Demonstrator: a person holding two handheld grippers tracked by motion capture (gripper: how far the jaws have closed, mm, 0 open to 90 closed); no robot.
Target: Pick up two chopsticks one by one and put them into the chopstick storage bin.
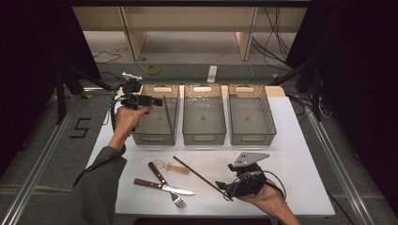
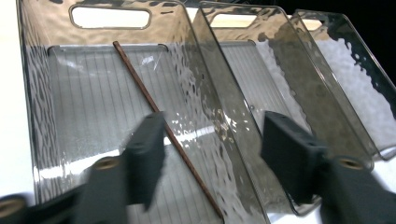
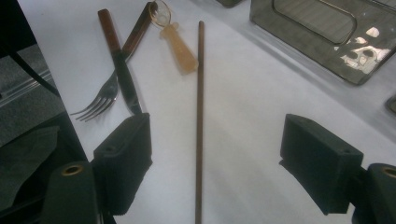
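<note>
While the left claw (image 1: pixel 155 101) hung spread over the left bin (image 1: pixel 141 126), one chopstick (image 2: pixel 159 123) lay slanted inside, free of its pads; its mate (image 3: pixel 200 116) waited on the surface (image 1: pixel 291 154) between the wide-open right claw (image 3: pixel 215 158), presumably for pairing.

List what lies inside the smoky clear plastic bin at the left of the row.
One thin brown wooden chopstick lies slanted in the left smoky clear plastic bin. The open left gripper covers part of its near floor.

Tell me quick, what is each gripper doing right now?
Left gripper: open, holding nothing; a chopstick lies in the bin below.
Right gripper: open, holding nothing, over the other chopstick on the table.
</note>
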